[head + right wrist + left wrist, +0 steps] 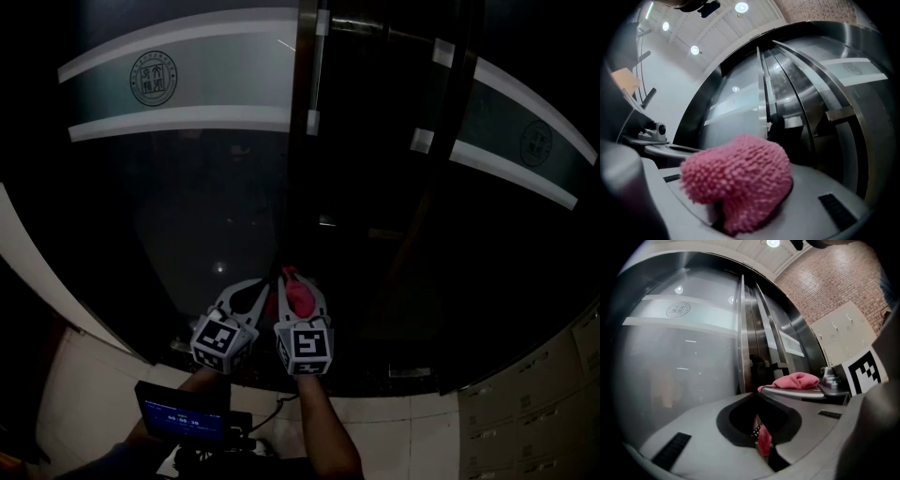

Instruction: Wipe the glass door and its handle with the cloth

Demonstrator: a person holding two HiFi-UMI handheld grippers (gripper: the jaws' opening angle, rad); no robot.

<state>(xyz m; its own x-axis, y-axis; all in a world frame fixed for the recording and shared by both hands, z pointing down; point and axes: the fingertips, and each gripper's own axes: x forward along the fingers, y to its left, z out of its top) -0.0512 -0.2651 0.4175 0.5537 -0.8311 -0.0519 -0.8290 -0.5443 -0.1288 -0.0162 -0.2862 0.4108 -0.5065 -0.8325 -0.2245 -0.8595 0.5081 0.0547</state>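
The dark glass door (206, 206) fills the head view, crossed by a frosted band with a round emblem (155, 77). Its vertical bar handle (316, 66) stands at the top centre, well above both grippers. A fluffy pink cloth (300, 295) bulges out of my right gripper (295, 281), whose jaws are shut on it; it fills the right gripper view (740, 183). My left gripper (267, 286) is right beside it with its jaws closed. A small pink scrap (764, 441) shows in the gap between the left jaws. The cloth (797, 379) also lies on the right gripper in the left gripper view.
A second door leaf (506, 141) with white tabs stands to the right. Pale lockers (534, 403) are at the lower right, tiled floor (94, 394) at the lower left. A device with a lit screen (183, 412) hangs below my arms. A brick wall (834, 282) stands to the right.
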